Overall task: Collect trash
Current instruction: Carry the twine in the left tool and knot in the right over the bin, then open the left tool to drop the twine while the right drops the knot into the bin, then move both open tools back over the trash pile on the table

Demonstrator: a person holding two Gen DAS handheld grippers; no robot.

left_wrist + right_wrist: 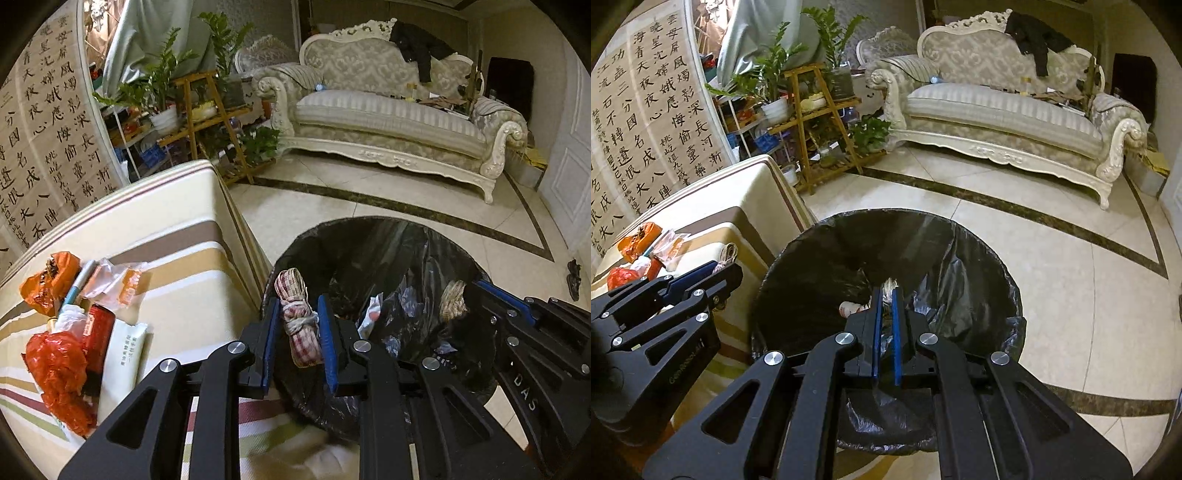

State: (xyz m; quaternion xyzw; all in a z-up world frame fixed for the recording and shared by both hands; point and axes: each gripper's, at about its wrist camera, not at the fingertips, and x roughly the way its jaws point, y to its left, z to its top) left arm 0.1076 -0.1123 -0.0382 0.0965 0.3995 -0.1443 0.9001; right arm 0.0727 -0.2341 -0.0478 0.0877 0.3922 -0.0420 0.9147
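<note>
Left gripper pose: my left gripper [295,332] pointed steeply down over the near left rim of the bin [317,236], beside the table [173,236]
Left fingers: the blue pads sat close on either side of a rolled bundle of checked cloth tied with cord [299,317]; I read it as gripped, though the hold looked light
Right gripper pose: my right gripper [885,332] tilted down the same way, centred over the bin's mouth
Right fingers: nearly together, with a pale, shiny scrap [888,286] showing at the tips; I could not make out what it was
Hard to see: the bin's depth was dark, and the black liner [964,295] swallowed most detail; the lower table edge was blurred behind my left gripper
Bin contents: crumpled white wrapper [373,310] and some clear plastic lay on the liner
Still on the table: orange bag [48,280], red bag [59,373], red can [98,332], white packet [123,365] and a clear wrapper [118,280], grouped at the left side
Room: sofa [388,122] and plant stand [207,122] well apart across the tiled floor [461,258]
</note>
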